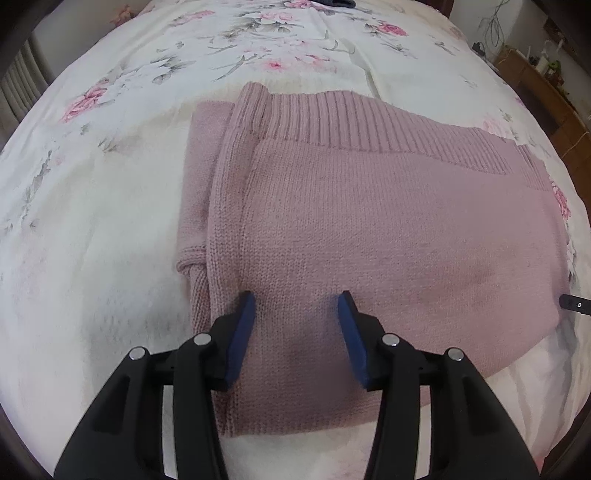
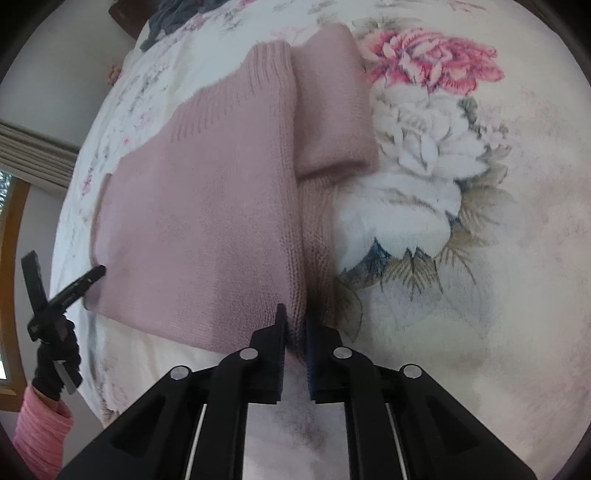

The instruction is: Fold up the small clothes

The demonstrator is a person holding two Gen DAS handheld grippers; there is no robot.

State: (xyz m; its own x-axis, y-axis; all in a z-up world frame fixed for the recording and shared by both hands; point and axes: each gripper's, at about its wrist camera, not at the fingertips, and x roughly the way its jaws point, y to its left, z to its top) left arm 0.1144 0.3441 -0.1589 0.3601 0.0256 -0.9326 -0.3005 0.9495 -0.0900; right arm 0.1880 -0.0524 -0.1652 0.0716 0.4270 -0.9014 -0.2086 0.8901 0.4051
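Observation:
A dusty-pink knit sweater (image 1: 369,221) lies folded on the floral bedsheet (image 1: 110,184), ribbed hem at the far side and a folded sleeve along its left edge. My left gripper (image 1: 297,297) hovers open over the sweater's near part, nothing between its blue pads. In the right wrist view the sweater (image 2: 207,221) fills the centre-left, and my right gripper (image 2: 293,319) is shut on its near folded edge. The left gripper (image 2: 62,288) shows there at the sweater's left corner, held by a black-gloved hand (image 2: 55,362) with a pink sleeve.
A dark garment (image 2: 173,18) lies at the far end of the bed. A wooden shelf with small items (image 1: 535,74) stands beyond the bed's right side. A curtain and a window frame (image 2: 22,155) are on the left. Bare sheet (image 2: 480,258) lies right of the sweater.

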